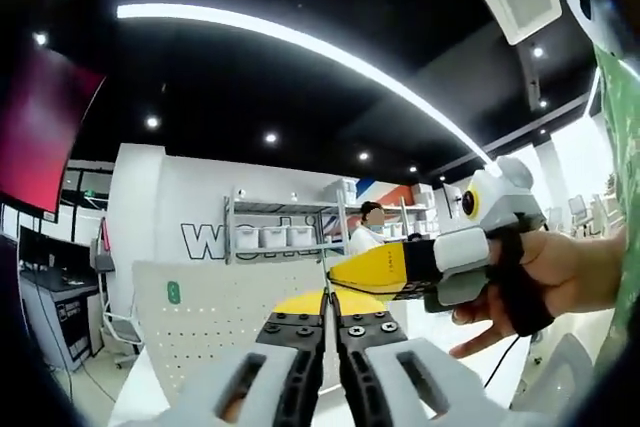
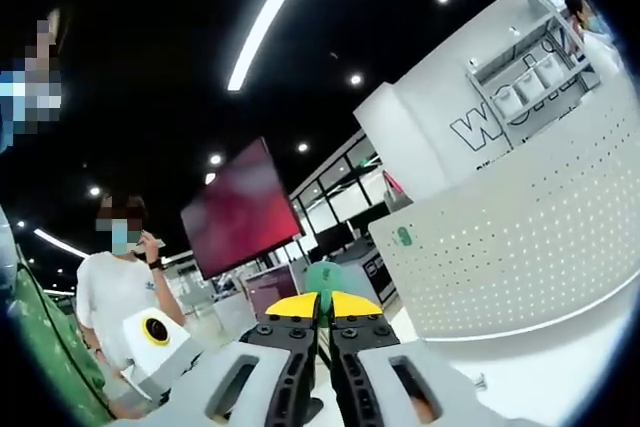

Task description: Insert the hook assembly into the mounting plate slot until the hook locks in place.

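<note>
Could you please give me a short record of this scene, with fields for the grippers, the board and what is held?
left gripper: jaws together, pointing at the board
right gripper: jaws shut on a green piece
tips: the two grippers' yellow tips meet in front of the board
hand: holds the right gripper
perforated board: white, upright, beyond both grippers
green tag: on the board, near its upper corner
hook locked in slot: cannot tell

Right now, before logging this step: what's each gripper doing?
Left gripper: shut on a thin hook wire.
Right gripper: shut on a green piece.
</note>
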The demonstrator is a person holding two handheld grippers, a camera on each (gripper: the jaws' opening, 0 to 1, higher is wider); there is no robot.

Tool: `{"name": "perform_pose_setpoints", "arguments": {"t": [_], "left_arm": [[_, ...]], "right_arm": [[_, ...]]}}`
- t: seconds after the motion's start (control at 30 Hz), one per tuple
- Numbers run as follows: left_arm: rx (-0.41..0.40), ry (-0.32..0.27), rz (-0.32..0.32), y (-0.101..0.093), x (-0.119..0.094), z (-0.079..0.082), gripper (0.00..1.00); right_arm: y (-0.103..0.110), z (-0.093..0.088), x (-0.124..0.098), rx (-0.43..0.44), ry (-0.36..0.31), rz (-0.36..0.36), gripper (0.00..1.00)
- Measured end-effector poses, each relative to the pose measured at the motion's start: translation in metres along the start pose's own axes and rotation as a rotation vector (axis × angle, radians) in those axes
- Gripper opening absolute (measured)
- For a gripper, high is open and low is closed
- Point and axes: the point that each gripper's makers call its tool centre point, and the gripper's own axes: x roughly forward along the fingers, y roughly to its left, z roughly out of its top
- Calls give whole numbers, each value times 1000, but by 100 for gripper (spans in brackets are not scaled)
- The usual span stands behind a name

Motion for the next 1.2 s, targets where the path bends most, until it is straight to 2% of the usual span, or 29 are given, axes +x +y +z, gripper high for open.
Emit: {"name": "perform_pose_setpoints", "arguments": {"t": [0.13,0.27,0.4,0.5,0.67,0.9,1.0,1.03,1.07,1.2], "left_arm": [[4,13,-3,1,1,-1,3],[6,40,-19,1,2,-3,9],[-31,62,-25,3,4,-5,13],[-47,83,-26,5,5,-7,20],[-53,92,-26,10,2,-7,27],[-71,136,-21,14,-1,-12,44],[-69,189,-20,14,-2,-18,62],[-75,205,-11,15,-2,-21,74],[-77,208,-13,14,-1,-21,83],[-67,229,-25,11,-3,-23,92]], "right_arm": [[0,-1,1,-2,4,4,2],[-3,0,0,2,1,-4,1],[-4,0,1,-1,2,-6,1],[-5,1,1,-4,-1,-8,1],[-8,0,1,-1,2,-15,1],[-8,-1,2,-9,10,-16,1],[-9,-2,1,-15,14,-23,1],[-10,-2,1,-17,16,-27,1],[-11,-2,0,-19,17,-32,1],[-14,-3,0,-18,19,-46,1]]}}
